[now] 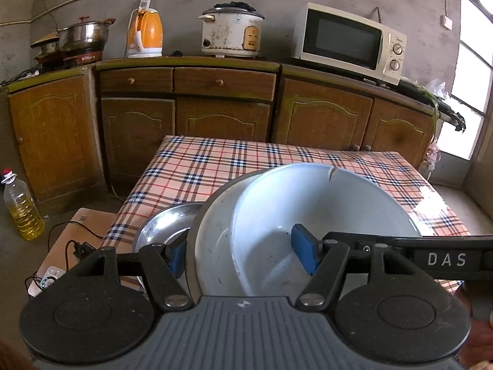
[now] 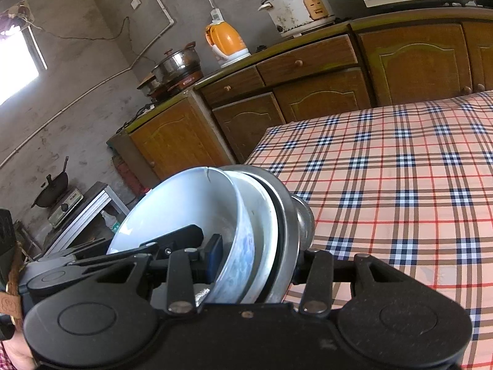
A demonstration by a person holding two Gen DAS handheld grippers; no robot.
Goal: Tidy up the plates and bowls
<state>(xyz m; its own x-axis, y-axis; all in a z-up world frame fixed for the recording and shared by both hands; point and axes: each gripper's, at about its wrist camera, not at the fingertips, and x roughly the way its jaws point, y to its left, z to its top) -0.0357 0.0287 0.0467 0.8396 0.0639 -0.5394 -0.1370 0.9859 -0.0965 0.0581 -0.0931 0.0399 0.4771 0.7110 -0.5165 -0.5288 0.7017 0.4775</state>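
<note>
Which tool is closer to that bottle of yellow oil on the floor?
Left. Left tool holds the stacked bowls nearer the oil bottle; right tool grips their far side.

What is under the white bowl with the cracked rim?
The white bowl sits nested in a larger white dish, then a steel dish and a small steel bowl. Their bottoms are hidden.

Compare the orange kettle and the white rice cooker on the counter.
The orange kettle is bright orange with a white base and handle; the rice cooker is white and looks stained, with a yellow panel on its front. The kettle is tall and narrow; the rice cooker is squat and wide. The rice cooker has something dark lying on its lid; the kettle's top is bare. Both stand upright on the wooden cabinet counter against the wall.
</note>
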